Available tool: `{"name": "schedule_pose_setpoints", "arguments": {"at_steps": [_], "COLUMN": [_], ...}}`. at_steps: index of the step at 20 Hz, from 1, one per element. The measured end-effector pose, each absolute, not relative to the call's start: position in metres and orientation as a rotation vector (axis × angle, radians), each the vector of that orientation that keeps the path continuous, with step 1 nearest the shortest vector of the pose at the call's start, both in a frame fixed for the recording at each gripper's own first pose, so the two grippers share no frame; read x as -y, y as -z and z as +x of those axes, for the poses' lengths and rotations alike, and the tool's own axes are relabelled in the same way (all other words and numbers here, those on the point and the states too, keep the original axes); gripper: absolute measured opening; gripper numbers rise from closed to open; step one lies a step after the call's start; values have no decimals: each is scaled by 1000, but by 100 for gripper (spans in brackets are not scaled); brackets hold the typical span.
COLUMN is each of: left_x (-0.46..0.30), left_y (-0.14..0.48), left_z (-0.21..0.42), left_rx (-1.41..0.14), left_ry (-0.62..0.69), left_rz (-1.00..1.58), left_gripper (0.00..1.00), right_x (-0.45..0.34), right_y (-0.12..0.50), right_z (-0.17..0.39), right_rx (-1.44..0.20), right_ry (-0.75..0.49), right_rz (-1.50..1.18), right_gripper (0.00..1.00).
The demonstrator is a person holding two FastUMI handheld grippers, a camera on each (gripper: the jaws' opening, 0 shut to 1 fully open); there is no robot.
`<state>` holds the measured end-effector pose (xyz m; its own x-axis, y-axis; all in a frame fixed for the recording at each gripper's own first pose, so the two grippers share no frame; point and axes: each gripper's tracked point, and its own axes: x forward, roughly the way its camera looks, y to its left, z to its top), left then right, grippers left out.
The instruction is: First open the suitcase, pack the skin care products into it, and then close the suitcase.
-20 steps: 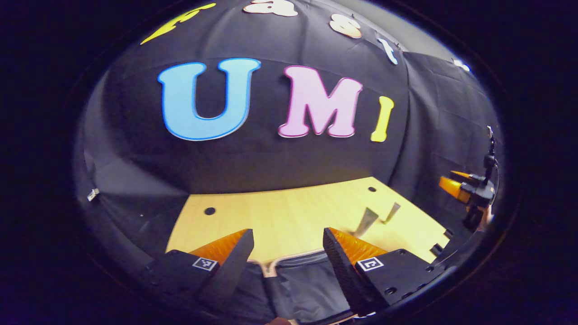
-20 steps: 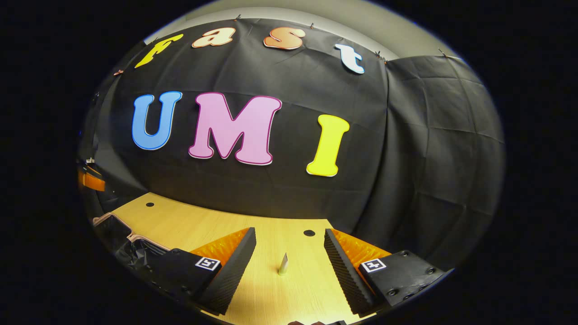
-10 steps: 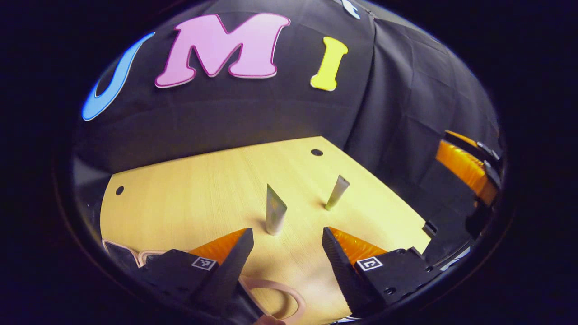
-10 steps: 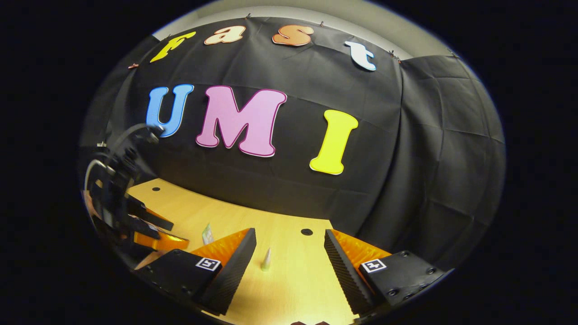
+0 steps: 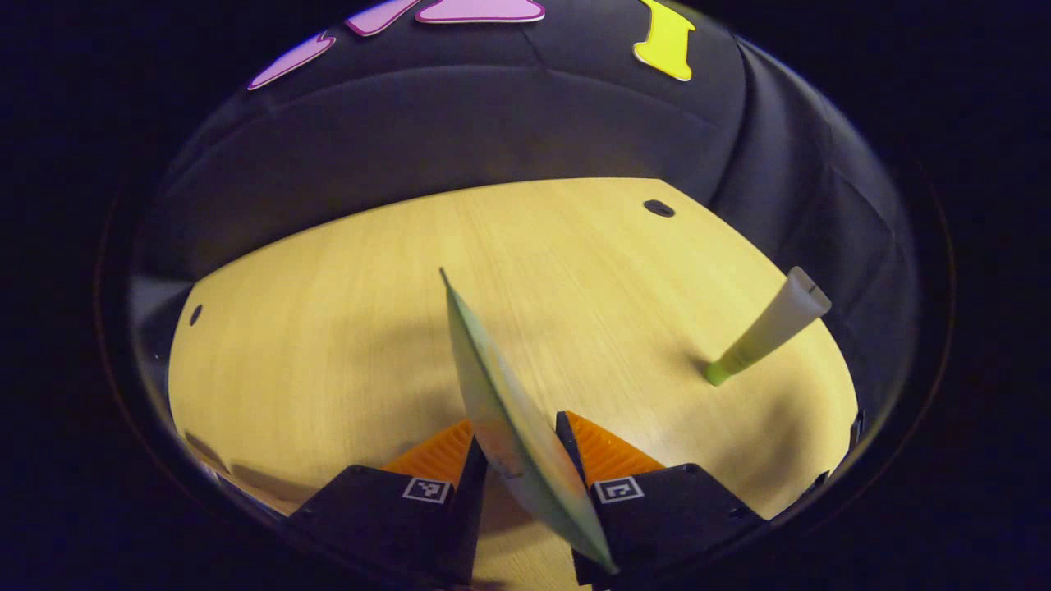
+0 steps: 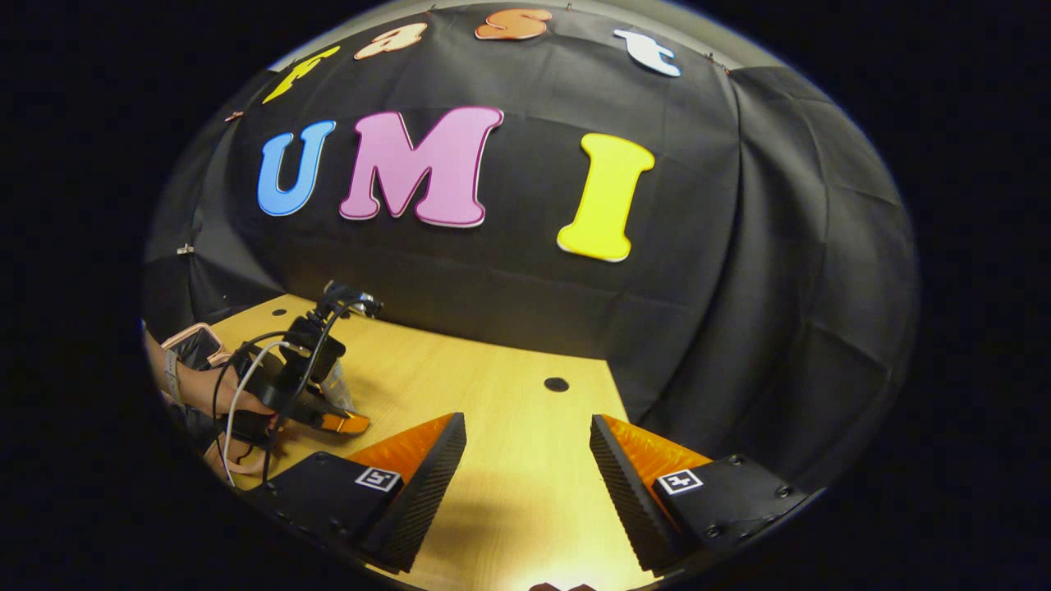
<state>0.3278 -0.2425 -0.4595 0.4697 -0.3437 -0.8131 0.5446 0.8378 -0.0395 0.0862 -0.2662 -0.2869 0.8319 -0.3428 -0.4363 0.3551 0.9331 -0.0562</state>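
Fingers [image 5: 472, 480] of left gripper [image 5: 519, 468] around tube [image 5: 493, 402]

Pale wooden table [image 5: 345, 328] before black cloth wall [image 6: 739, 287].

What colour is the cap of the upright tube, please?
Green; the tube body is pale cream, clearest in the left gripper view.

A pale wooden table [image 5: 345, 328] is seen before a black cloth wall [image 6: 739, 271]. Small dark round holes [image 5: 658, 208] are set into the tabletop near its edges.
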Motion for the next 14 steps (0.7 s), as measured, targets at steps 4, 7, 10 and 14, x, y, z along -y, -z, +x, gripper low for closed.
{"name": "schedule_pose_setpoints", "arguments": {"at_steps": [4, 7, 10, 14], "left_x": [234, 209, 157, 54], "left_y": [384, 314, 261, 250], "left_z": [302, 274, 244, 209], "left_rx": [-868, -791, -768, -846], "left_ry": [595, 608, 547, 397], "left_rz": [214, 197, 185, 225], "left_gripper": [48, 45, 45, 44], "right_x": [240, 226, 224, 230], "right_y": [371, 411, 446, 488], "right_z": [131, 162, 183, 179], "right_rx": [-596, -642, -684, -785], "right_ry": [270, 223, 224, 271], "right_rz": [181, 192, 197, 180], "right_gripper": [97, 94, 93, 51]}}
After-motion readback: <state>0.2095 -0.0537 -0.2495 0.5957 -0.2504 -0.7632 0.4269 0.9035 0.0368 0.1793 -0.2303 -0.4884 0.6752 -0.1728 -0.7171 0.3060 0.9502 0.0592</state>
